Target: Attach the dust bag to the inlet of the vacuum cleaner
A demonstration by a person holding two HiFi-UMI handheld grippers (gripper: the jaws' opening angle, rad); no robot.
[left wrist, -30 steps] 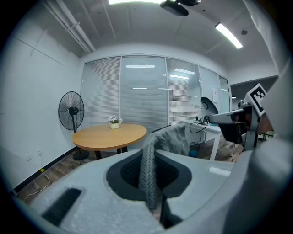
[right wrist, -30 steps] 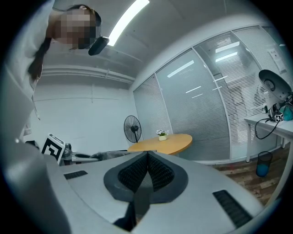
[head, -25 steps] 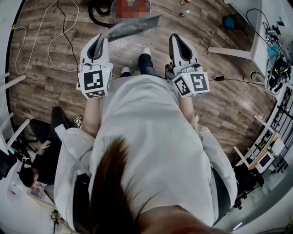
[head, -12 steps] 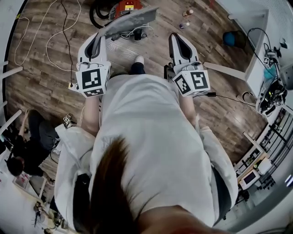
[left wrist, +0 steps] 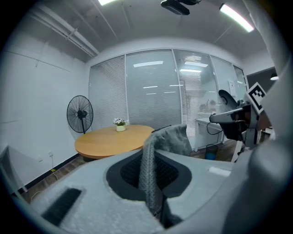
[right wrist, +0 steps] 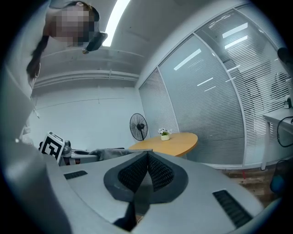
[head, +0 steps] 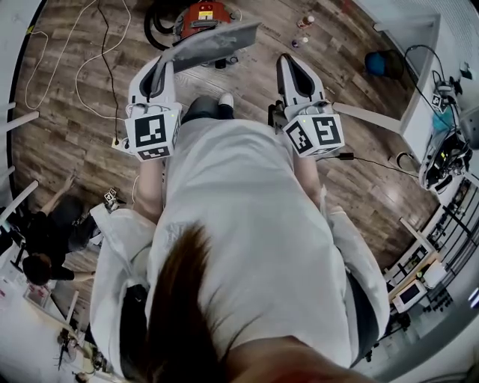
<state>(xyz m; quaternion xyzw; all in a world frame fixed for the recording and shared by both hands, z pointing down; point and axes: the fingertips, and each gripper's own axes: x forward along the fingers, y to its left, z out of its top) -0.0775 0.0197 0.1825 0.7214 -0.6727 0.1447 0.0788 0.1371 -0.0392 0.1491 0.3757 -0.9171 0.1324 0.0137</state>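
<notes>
Closest to the head camera is the person's white top, with both arms reaching forward over a wooden floor (head: 75,142). The left hand-held gripper (head: 165,66) has its jaws clamped on one edge of the grey dust bag (head: 217,41). In the left gripper view the bag's fabric (left wrist: 167,139) runs up from between the closed pads and folds over in front of them. The right hand-held gripper (head: 289,61) is level with the left one and well apart from it. Its own view shows the jaws (right wrist: 146,171) pressed together with nothing between them.

In the head view, the bag stretches as a flat grey sheet from the left jaws up and to the right, in the air above the floor. The toe of a white shoe (head: 225,99) shows between the grippers. Just beyond the bag, at the top edge, the red vacuum cleaner (head: 203,13) stands on the floor, with its black hose (head: 159,22) curling to its left. The bag is not on the vacuum cleaner. White cables (head: 67,45) trail across the floor to the left, and another person (head: 49,243) sits at the lower left.

Farther off, the gripper views show a round wooden tabletop (left wrist: 112,139) bearing a small flower pot (left wrist: 120,124). A standing fan (left wrist: 79,114) is beside it, and a glass wall with blinds (left wrist: 151,91) is behind.
</notes>
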